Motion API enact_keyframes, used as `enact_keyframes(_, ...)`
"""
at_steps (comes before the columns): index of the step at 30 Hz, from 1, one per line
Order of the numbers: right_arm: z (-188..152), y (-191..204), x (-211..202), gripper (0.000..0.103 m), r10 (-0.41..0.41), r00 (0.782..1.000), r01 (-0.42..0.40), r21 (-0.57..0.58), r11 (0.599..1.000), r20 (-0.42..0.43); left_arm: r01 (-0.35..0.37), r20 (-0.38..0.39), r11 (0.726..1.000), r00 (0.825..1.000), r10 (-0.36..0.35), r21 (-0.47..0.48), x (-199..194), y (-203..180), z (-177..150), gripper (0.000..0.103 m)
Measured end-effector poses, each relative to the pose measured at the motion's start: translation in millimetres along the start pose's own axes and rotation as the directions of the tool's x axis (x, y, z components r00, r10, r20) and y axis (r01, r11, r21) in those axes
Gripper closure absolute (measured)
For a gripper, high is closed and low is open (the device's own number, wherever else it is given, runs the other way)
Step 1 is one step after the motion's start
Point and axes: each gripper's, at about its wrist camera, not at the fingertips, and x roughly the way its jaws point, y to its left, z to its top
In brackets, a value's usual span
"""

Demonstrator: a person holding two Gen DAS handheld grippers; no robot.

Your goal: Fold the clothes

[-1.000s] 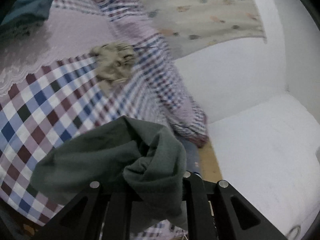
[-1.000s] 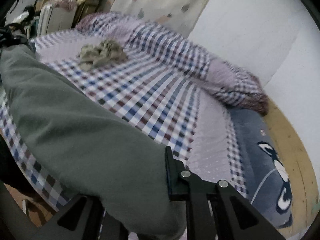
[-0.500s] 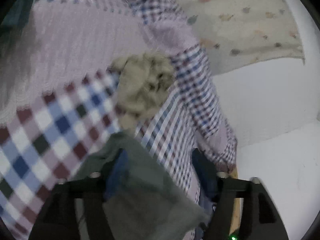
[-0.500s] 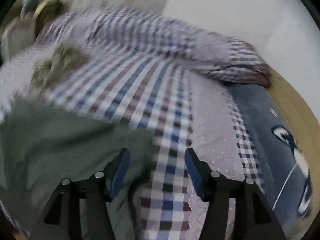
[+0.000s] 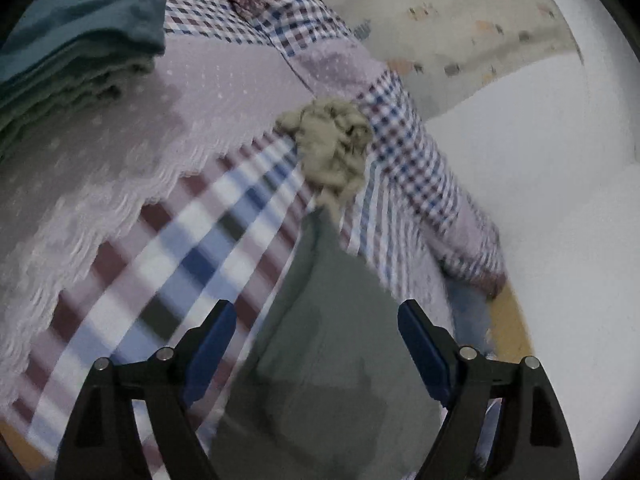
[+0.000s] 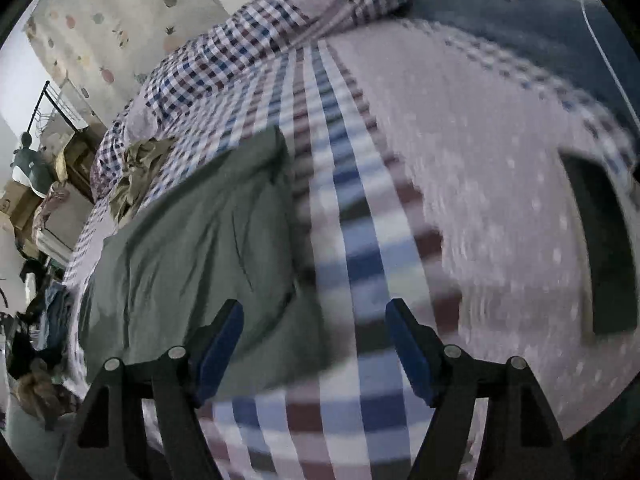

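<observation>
Left gripper (image 5: 316, 344): wide, empty, above green garment (image 5: 320, 360)
Right gripper (image 6: 314, 344): wide, empty
Green garment (image 6: 192, 248): flat on checked bedspread (image 6: 340, 208)
Khaki garment (image 5: 332, 148): crumpled, beyond

garment (image 5: 332, 344) on bed (image 5: 180, 248) | crumpled cloth (image 5: 332, 148) behind | folded stack (image 5: 72, 48) far-left

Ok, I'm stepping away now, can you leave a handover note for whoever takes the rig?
Left hand-held gripper: open, empty, over the green garment.
Right hand-held gripper: open, empty, at that garment's edge.
Green garment lies spread on the checked bedspread, not folded.
Crumpled beige garment waits just beyond it.
Folded stack sits at the far left of the bed.
Left to do: fold the green garment, then the beige one.
</observation>
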Motion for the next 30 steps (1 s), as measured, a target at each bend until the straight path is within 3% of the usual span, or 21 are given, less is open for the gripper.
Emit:
enact_keyframes(4, -7.0, 0.3, 1.2, 0.026, 0.104, 0.994, -0.104, -0.031, 0.994, -0.025, -0.053, -0.066, 0.997, 0.996, 0.057, 0.048, -6.1, 3.7, -29.2, 0.017)
enact_keyframes(8, -14.1, 0.0, 12.4, 0.027, 0.082, 0.993, -0.086, -0.039, 0.996, -0.079, -0.099, -0.124, 0.994, 0.987, 0.103, 0.038, -7.0, 15.8, -46.8, 0.017)
enact_keyframes(11, -18.8, 6.4, 20.0, 0.038, 0.053, 0.994, -0.061, -0.074, 0.995, -0.100, -0.124, -0.145, 0.992, 0.981, 0.128, 0.038, -6.5, 21.3, -56.9, 0.017)
enact_keyframes(14, -21.8, 20.4, 30.0, 0.061, 0.000, 0.994, -0.014, -0.128, 0.992, -0.108, -0.134, -0.192, 0.988, 0.971, 0.145, 0.071, 1.7, 18.1, -67.2, 0.017)
enact_keyframes(15, -24.0, 23.4, 29.6, 0.084, -0.006, 0.994, -0.009, -0.145, 0.989, -0.107, -0.134, -0.217, 0.987, 0.964, 0.151, 0.090, 7.1, 15.6, -71.5, 0.017)
enact_keyframes(16, -26.5, 26.3, 28.9, 0.098, -0.004, 0.994, -0.014, -0.163, 0.987, -0.109, -0.133, -0.242, 0.985, 0.958, 0.156, 0.109, 12.5, 13.0, -75.8, 0.018)
enact_keyframes(18, -30.6, 31.2, 23.4, 0.099, 0.001, 0.996, -0.018, -0.187, 0.982, -0.092, -0.178, -0.259, 0.970, 0.941, 0.216, 0.163, 20.2, 8.2, -82.8, 0.025)
enact_keyframes(21, -34.9, 32.4, 5.1, 0.100, 0.035, 0.999, -0.039, -0.171, 0.985, -0.031, -0.259, -0.257, 0.939, 0.914, 0.314, 0.227, 27.8, 3.4, -90.3, 0.057)
enact_keyframes(22, -36.7, 28.9, -5.2, 0.100, 0.071, 0.997, -0.072, -0.133, 0.988, -0.008, -0.268, -0.247, 0.940, 0.916, 0.316, 0.209, 24.4, 5.6, -88.7, 0.072)
enact_keyframes(23, -41.0, 25.9, -16.0, 0.100, 0.113, 0.994, -0.111, -0.097, 0.989, 0.008, -0.276, -0.237, 0.942, 0.918, 0.317, 0.191, 20.8, 7.8, -87.1, 0.102)
enact_keyframes(26, -53.9, 23.3, -37.8, 0.100, 0.175, 0.984, -0.174, -0.034, 0.984, 0.035, -0.190, -0.137, 0.974, 0.969, 0.206, 0.123, -5.8, 8.0, -76.6, 0.102)
enact_keyframes(27, -56.5, 24.1, -38.5, 0.100, 0.161, 0.987, -0.160, -0.023, 0.987, 0.028, -0.189, -0.135, 0.976, 0.970, 0.203, 0.113, -7.6, 9.3, -76.9, 0.102)
enact_keyframes(30, -59.0, 16.3, -31.0, 0.099, -0.043, 0.999, 0.043, 0.014, 0.999, -0.003, -0.187, -0.134, 0.979, 0.971, 0.197, 0.084, -12.1, 13.5, -78.3, 0.102)
